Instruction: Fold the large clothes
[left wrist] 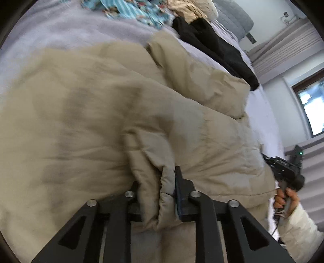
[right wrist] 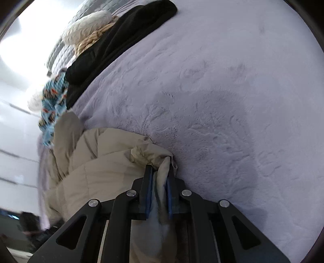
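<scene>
Two hand-held grippers each pinch a fold of the same beige padded jacket [left wrist: 125, 113], which lies spread across a bed covered in a pale lilac fleece blanket [right wrist: 222, 101].

In the left wrist view, the left gripper [left wrist: 157, 186] has its jaws clamped on a thick roll of the jacket's edge; the fabric bulges out between the two black fingers. The quilted jacket fills most of this view, with one sleeve [left wrist: 194, 74] reaching toward the far end of the bed. At the right edge of the same view the person's right hand [left wrist: 283, 199], in a white padded cuff, grips the handle of the other gripper beside the jacket's edge.

In the right wrist view, the right gripper [right wrist: 159, 182] has its jaws closed on a bunched corner of the jacket, the cloth squeezed between blue finger pads [right wrist: 149, 188]. The jacket stretches away to the left of the gripper, and bare blanket lies to the right.

Toward the head of the bed, a black garment [left wrist: 218, 48] lies along the blanket. Beyond it sit a blue patterned fabric [left wrist: 133, 10] and a cream and tan pile [left wrist: 192, 10], probably knitwear, though it is blurred. A grey quilted headboard [left wrist: 235, 20] stands behind them.
</scene>
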### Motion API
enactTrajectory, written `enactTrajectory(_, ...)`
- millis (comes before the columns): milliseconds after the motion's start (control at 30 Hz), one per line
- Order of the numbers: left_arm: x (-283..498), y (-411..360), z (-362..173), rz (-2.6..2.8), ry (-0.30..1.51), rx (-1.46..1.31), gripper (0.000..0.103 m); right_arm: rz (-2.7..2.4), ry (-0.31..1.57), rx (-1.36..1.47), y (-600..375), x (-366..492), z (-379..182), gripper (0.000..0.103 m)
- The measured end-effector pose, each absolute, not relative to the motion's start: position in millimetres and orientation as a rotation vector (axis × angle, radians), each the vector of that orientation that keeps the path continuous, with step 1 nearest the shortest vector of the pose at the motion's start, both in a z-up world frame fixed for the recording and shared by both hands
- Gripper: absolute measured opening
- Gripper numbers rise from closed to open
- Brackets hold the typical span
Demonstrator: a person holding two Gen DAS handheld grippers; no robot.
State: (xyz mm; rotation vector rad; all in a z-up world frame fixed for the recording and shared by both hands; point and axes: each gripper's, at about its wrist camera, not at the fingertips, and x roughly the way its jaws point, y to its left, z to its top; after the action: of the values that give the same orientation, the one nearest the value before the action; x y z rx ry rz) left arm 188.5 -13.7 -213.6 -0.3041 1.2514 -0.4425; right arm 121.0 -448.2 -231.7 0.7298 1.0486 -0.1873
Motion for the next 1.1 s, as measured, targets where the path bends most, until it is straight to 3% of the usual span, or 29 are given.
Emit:
enactTrajectory(67, 186, 1, -202, -0.393, 1.239, -0.275, 0.023, -0.199, 1.058, 0.666, -447, 119, -226, 0.013)
enactTrajectory(133, 184, 14, -187, -0.347, 1.209, -0.243, 0.023, -0.259, 1.061, 0.596, -446, 113, -211, 0.021)
enactTrajectory(333, 195, 0, -158, -0.431, 1.113, -0.241, 0.023, -0.256, 0.927, 0.495, -418, 73, -152, 0.021)
enactTrajectory(500, 191, -34, -203, -0.411, 1.193, -0.1, 0.023, -0.131, 1.031, 0.502, -395, 68, -174, 0.02)
enactTrajectory(667, 174, -34, -220, -0.432, 1.146, -0.018, 0.023, -0.164, 1.078, 0.428, -400, 38, -208, 0.016)
enactTrajectory(867, 173, -29, -216, -0.384, 1.159, -0.047, 0.023, -0.249, 1.067, 0.407, -414, 30, -216, 0.016)
enactTrajectory(1100, 141, -8, -184, -0.253, 1.16, -0.012, 0.023, -0.291, 1.079, 0.476, -424, -9, -185, 0.02)
